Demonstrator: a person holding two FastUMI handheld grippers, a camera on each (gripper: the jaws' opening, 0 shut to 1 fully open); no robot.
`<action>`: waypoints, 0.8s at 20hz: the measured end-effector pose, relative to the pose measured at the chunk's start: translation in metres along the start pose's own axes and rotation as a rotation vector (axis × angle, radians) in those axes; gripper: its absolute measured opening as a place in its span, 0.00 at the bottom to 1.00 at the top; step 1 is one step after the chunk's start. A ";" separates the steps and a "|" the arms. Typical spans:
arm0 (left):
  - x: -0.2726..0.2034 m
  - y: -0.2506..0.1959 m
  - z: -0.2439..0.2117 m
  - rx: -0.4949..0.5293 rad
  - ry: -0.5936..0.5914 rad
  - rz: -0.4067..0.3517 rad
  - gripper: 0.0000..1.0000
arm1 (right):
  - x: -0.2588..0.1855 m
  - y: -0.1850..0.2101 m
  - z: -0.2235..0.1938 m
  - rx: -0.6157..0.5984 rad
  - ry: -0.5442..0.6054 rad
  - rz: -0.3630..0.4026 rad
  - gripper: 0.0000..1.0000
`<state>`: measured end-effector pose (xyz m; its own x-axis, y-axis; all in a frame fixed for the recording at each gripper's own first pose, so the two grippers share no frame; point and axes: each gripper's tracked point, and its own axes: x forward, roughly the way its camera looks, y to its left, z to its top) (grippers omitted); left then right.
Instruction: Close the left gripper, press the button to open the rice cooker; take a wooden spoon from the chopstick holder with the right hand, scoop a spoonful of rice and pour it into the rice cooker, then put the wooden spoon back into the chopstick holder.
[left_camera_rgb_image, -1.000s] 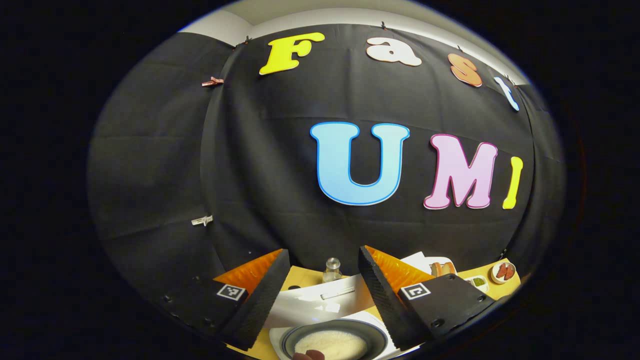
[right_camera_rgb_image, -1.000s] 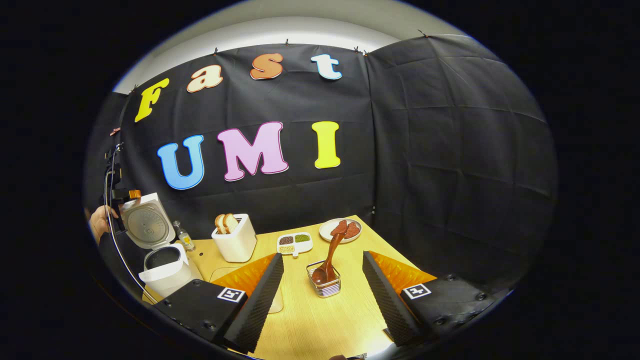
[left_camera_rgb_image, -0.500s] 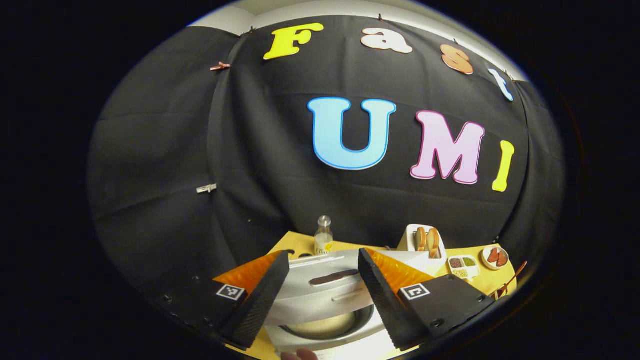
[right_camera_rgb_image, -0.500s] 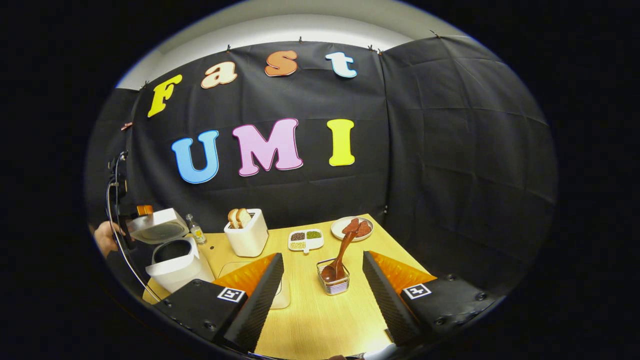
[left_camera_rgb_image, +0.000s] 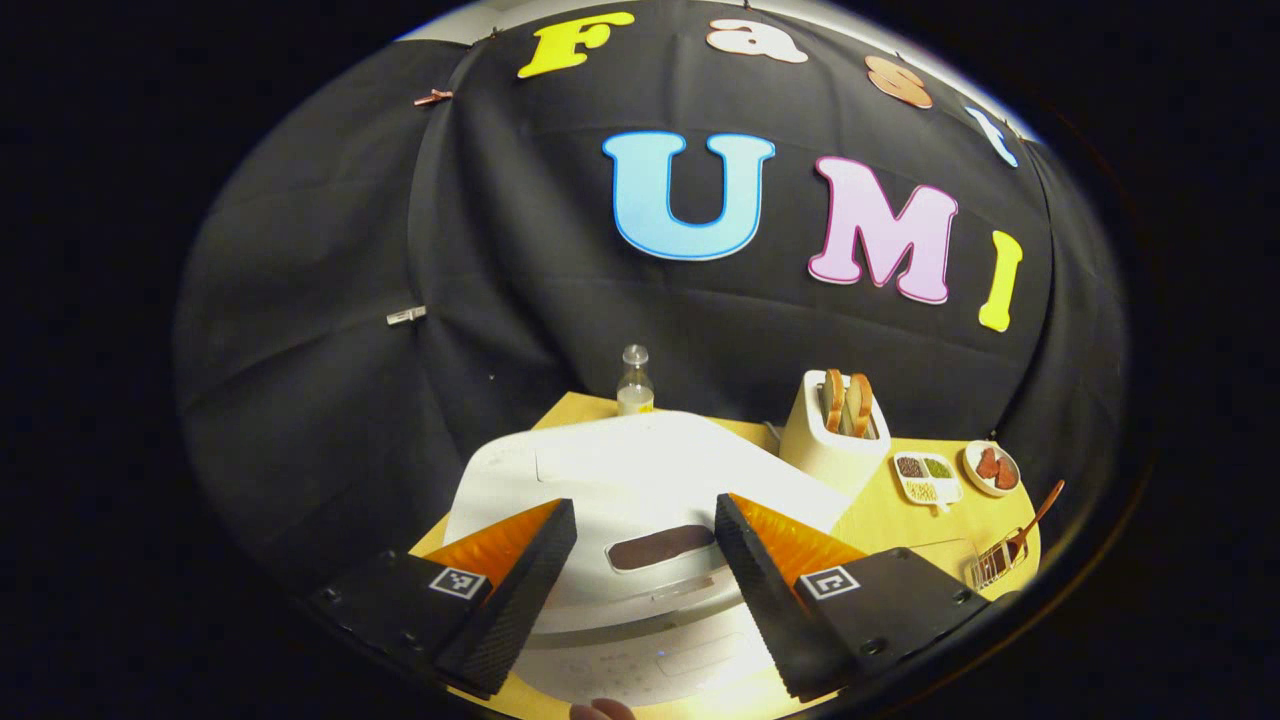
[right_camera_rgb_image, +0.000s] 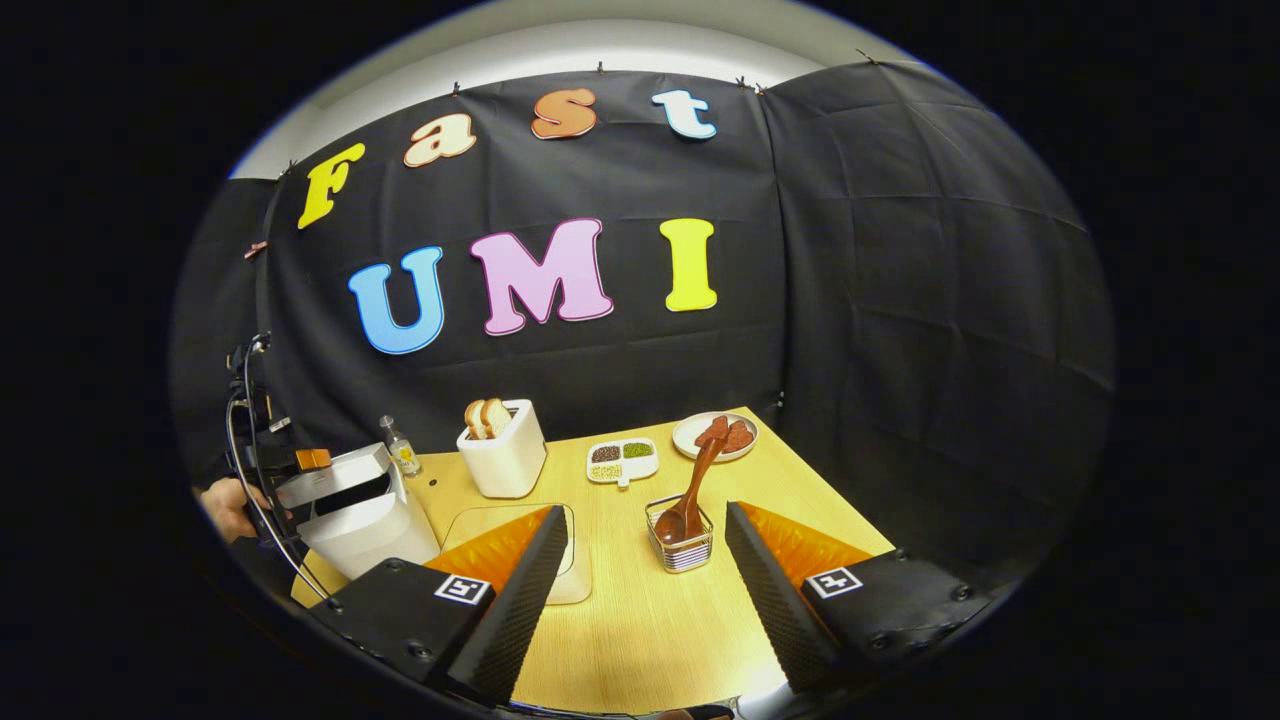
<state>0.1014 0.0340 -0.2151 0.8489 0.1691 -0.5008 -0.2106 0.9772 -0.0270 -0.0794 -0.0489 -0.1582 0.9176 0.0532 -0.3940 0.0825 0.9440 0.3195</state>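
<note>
While both fingers gape empty, rice cooker (left_camera_rgb_image: 640, 480) lid lies between left fingers (left_camera_rgb_image: 515, 590).

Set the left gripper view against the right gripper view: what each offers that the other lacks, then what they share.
Left gripper view: the rice cooker top up close, with its dark recess, between the fingers of the open left gripper.
Right gripper view: the cooker's side with a dark gap under the lid, a hand beside it, the open right gripper.
Shared: bottle, toaster, divided dish, plate, wooden spoon standing in the chopstick holder.
</note>
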 end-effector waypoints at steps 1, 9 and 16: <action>0.003 -0.001 -0.007 0.008 0.016 0.003 0.99 | 0.002 0.001 -0.001 -0.002 0.004 0.001 0.99; 0.016 -0.002 -0.043 0.073 0.075 0.020 0.99 | 0.001 0.003 -0.010 -0.014 0.015 -0.004 0.99; 0.015 -0.002 -0.047 0.079 0.014 0.023 1.00 | 0.000 0.002 -0.015 0.016 0.019 -0.007 0.98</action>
<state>0.0922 0.0281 -0.2631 0.8376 0.1900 -0.5122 -0.1904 0.9803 0.0523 -0.0855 -0.0424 -0.1704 0.9096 0.0532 -0.4120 0.0947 0.9391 0.3304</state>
